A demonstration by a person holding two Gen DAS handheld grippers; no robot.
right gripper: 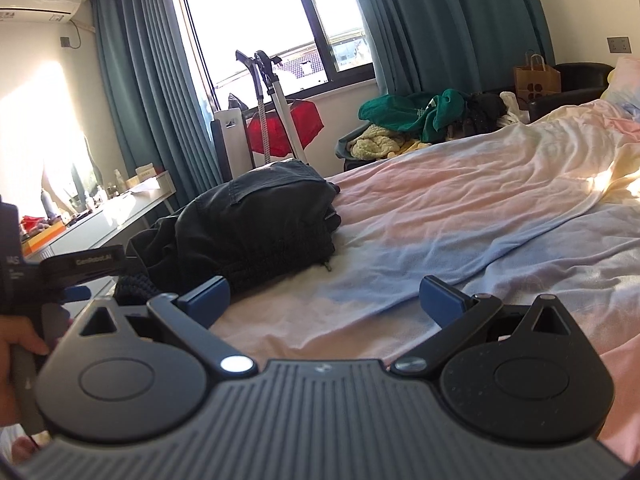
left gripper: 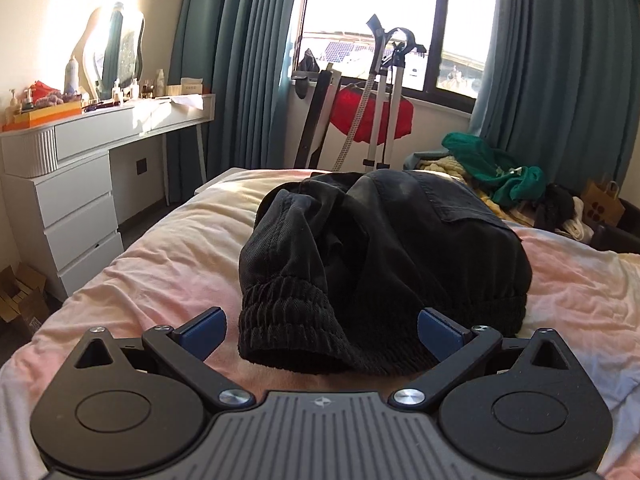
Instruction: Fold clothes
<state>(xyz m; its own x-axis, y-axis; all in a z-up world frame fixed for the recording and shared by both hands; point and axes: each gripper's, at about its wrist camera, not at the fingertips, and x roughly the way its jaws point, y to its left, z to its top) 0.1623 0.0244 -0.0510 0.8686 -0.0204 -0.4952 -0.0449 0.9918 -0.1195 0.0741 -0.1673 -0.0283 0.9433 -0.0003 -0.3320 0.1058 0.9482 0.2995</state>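
In the left wrist view the left gripper (left gripper: 322, 330), jaws spread, hovers at the elastic waistband (left gripper: 288, 326) of the black trousers (left gripper: 380, 240) bundled mid-frame on the bed (left gripper: 160, 272) (soft, limp, best pinched at that band), while the right gripper (right gripper: 324, 300) gapes empty over the sheet.

Readable text is sparse.

- Right wrist view, 9 o'clock edge: the left gripper (right gripper: 60, 276), held in a hand (right gripper: 16, 344), carries white lettering on its black arm that reads roughly "GenRobot.AI"; small and soft, so not certain.
- Same device, further towards 9 o'clock: letters "IAS" and finer print below, too small to read.
- Air conditioner (right gripper: 38, 0) at 10 o'clock: a label strip, illegible.
- Left wrist view: a cardboard box (left gripper: 22, 300) at 8 o'clock bears print, unreadable.
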